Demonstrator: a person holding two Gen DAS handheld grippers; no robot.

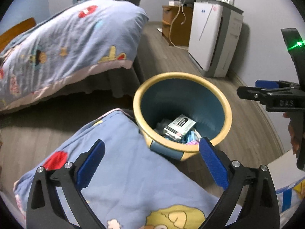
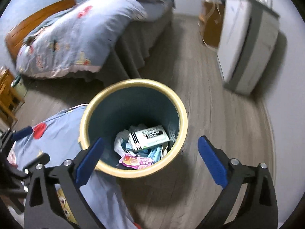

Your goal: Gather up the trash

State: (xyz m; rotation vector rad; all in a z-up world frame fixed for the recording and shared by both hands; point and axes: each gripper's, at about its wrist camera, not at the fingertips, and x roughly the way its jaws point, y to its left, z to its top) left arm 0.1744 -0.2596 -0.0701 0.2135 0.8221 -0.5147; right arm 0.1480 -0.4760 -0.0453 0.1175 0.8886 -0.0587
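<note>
Trash [image 2: 142,143]: I log a loose heap at the bottom of the bin [image 2: 133,84], centre of the right wrist view. Topmost is a white carton with black print [image 2: 149,137]; under it lie crumpled white paper, blue scraps and a pink wrapper [image 2: 136,161] at the lower edge of the heap.

Bin: round, cream rim, dark blue inside, standing on the wood floor [image 2: 219,114]. In the left wrist view it sits right of centre [image 1: 183,75], touching a blue cartoon-print quilt [image 1: 124,168] that fills the lower left.

Right gripper [image 2: 150,152]: I see its blue pads spread wide, nothing between them. It hangs above the bin's near rim, the trash just above its midpoint in frame; the left pad overlaps the rim, the right pad is over bare floor.

Left gripper [image 1: 152,160]: pads likewise wide apart and empty, over the quilt and the bin's near edge, the trash up and to the right.

Surroundings: bed [image 1: 72,38] upper left, white appliance [image 1: 213,38] upper right.
</note>
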